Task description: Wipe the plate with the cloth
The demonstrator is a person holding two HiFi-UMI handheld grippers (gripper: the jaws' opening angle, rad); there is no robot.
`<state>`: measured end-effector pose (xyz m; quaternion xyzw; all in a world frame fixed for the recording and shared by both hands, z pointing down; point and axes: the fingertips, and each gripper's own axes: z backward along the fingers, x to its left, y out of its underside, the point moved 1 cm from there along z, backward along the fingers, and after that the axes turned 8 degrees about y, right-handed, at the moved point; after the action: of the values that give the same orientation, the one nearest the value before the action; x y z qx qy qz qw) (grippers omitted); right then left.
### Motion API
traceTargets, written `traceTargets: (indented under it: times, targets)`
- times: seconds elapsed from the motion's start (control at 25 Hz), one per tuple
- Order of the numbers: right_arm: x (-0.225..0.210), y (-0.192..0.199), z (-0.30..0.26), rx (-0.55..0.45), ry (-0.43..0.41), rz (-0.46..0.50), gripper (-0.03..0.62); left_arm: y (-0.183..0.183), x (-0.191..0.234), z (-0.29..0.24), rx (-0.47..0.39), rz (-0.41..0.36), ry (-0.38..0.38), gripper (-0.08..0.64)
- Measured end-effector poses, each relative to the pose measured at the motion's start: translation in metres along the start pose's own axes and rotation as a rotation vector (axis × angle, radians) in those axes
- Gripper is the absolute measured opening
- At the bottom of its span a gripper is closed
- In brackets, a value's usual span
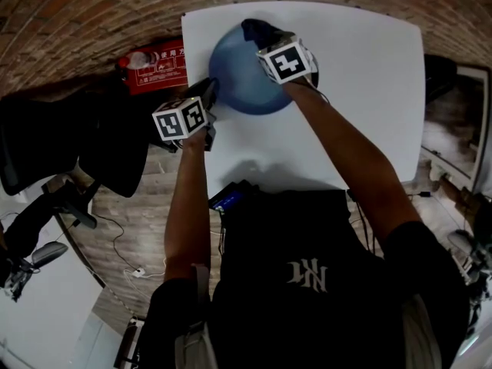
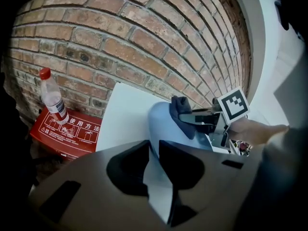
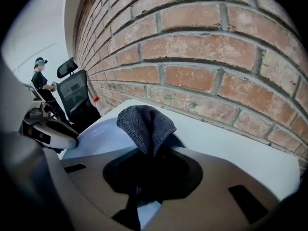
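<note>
A blue plate (image 1: 242, 75) sits tilted over the far part of the white table (image 1: 361, 91). My left gripper (image 1: 207, 94) is shut on the plate's near-left rim, and the rim (image 2: 161, 124) runs between its jaws (image 2: 154, 150). My right gripper (image 1: 265, 41) is shut on a dark grey cloth (image 1: 257, 29) at the plate's far edge. In the right gripper view the cloth (image 3: 144, 121) sticks up out of the jaws (image 3: 149, 153) over the plate (image 3: 91, 136). The left gripper view shows the cloth (image 2: 180, 112) lying against the plate's face.
A red box (image 1: 157, 66) with a plastic bottle (image 2: 53, 97) on it stands left of the table by the brick wall (image 2: 120, 42). A black office chair (image 1: 46, 144) is further left. A dark device (image 1: 228, 197) lies at the table's near edge.
</note>
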<state>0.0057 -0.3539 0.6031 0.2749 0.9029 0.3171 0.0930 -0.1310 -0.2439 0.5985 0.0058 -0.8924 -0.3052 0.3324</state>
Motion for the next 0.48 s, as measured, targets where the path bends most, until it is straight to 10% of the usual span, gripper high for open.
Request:
traceTargets:
  times: [0.48]
  targets:
    - [-0.036,0.028,0.026,0.072,0.045,-0.111,0.091,0.003,-0.007,-0.003,-0.01,0.009,0.022,0.054]
